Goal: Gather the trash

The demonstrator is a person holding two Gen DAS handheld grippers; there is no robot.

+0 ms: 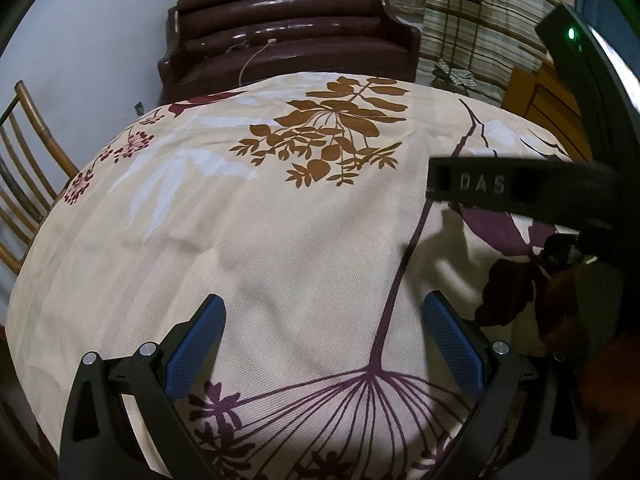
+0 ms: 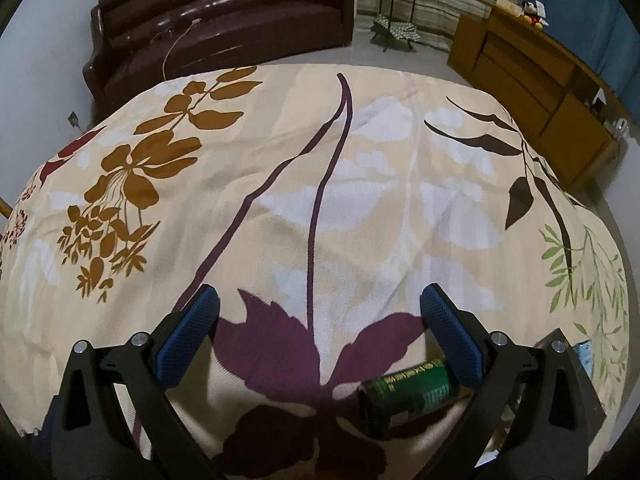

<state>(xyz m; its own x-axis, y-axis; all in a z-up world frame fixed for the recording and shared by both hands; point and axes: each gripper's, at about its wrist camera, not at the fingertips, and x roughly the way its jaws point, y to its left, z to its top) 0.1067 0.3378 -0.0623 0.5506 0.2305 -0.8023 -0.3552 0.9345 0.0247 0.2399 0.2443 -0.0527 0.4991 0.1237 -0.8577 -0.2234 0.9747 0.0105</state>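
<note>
Beyond both grippers spreads one table covered by a cream tablecloth (image 2: 360, 208) printed with brown, purple, white and green leaves and flowers. Past its far edge stands one dark brown sofa (image 1: 288, 36), with a wooden chair (image 1: 24, 168) off to the left of the left gripper and a wooden cabinet (image 2: 532, 92) to the far right of the right gripper. One piece of trash shows: a small green cylindrical can (image 2: 412, 392) with pale print on its side and a dark end, lying on its side on the cloth close under the right gripper (image 2: 320, 308), just inside and below its right-hand finger; whether it touches that finger I cannot tell. The right gripper is spread wide with nothing between its two blue pads (image 2: 448, 336). The left gripper (image 1: 324, 312) likewise stands wide apart, holding nothing, above bare cloth, with a black part of the other tool, lettered "DAS" (image 1: 484, 184), ahead on its right.
</note>
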